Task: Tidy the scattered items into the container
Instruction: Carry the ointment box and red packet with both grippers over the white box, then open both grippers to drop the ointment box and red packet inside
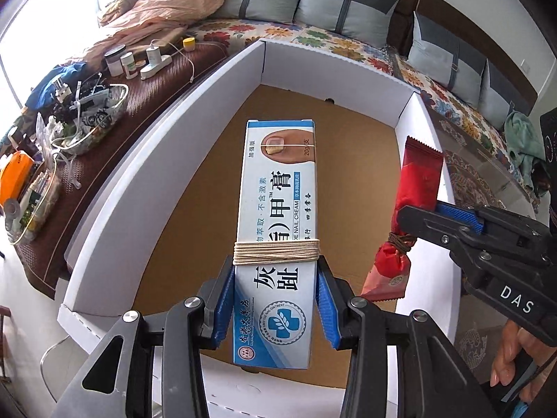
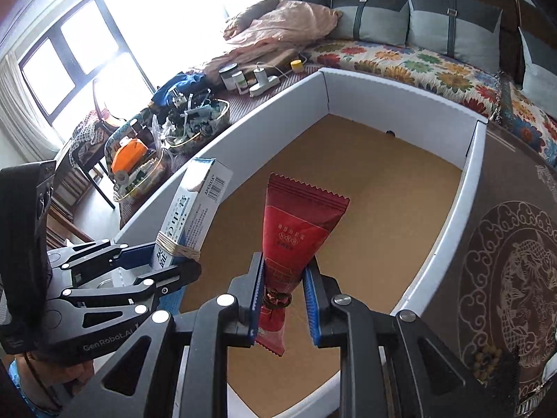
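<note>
The box (image 1: 243,80), white-walled with a bare brown floor, fills both views; I hold both loads above it, so this is the drop step. My left tongs (image 1: 276,303) clamp the carton (image 1: 278,209) at its near end, pointing to twelve o'clock. At three o'clock my right tongs (image 2: 282,299) hold the red sachet (image 2: 296,226); the left pad touches, the right shows a gap. Next I must lower and release inside the walls.

A white-blue nail cream box (image 1: 275,244), wound with string, and a red sachet (image 1: 410,209) at its 3 o'clock hang over the white-walled container (image 1: 146,160).
</note>
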A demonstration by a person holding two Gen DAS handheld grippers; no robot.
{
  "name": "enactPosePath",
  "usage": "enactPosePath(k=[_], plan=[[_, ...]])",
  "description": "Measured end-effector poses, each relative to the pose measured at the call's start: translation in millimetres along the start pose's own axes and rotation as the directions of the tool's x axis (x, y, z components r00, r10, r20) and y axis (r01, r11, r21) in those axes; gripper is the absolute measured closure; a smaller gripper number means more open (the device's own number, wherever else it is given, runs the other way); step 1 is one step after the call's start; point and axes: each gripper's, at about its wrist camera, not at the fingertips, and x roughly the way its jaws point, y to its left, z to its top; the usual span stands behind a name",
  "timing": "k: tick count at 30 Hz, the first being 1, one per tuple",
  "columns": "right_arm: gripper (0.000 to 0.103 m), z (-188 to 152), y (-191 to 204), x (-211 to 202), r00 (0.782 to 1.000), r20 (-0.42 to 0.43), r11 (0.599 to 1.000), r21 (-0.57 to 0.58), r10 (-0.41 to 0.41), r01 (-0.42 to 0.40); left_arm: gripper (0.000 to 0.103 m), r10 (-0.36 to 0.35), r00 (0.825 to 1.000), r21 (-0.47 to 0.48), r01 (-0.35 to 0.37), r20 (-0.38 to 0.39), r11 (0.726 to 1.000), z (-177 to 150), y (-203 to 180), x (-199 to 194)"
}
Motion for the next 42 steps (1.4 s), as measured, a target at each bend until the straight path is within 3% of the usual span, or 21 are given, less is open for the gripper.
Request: enactPosePath(k=[4,5,6,7,8,20,42], plan=[[0.071,-1,-6,24,0.997,-0.073,1.0,0.008,-0.009,0.009,0.059,0.013,1.0,-0.047,-0.014,-0.022,0.999,-1,15,14],[0.061,-2,-7,27,0.997,-0.076,1.0,0.009,-0.019,0.02,0.05,0.006,1.0,-0.067,-0.007,-0.02,0.998,-1,20,14],[0.057,-2,-7,28,0.997,-0.069,0.999,0.007,-0.035,0.035,0.043,0.005,1.0,-0.087,-0.006,-0.016,0.996,-1,24,14],[0.056,-1,-7,27,0.997,-0.059,0.999,0.007,-0.042,0.042,0.03,0.01,1.0,-0.096,-0.011,-0.011,0.995,0,26,13],[0.055,0,-8,24,0.998,-0.049,0.999,0.01,-0.043,0.044,0.028,0.016,1.0,-0.099,-0.015,0.006,0.995,-1,27,10],[0.055,12,8,-8,0.999,-0.001,0.998,0.033,-0.044,0.044,0.028,0.054,0.997,-0.076,-0.05,0.047,0.996,-4,10,-22],[0.055,-4,31,-63,0.998,0.031,0.999,-0.001,-0.047,0.048,0.028,0.133,0.984,-0.052,-0.128,0.116,0.99,-24,-5,-81]])
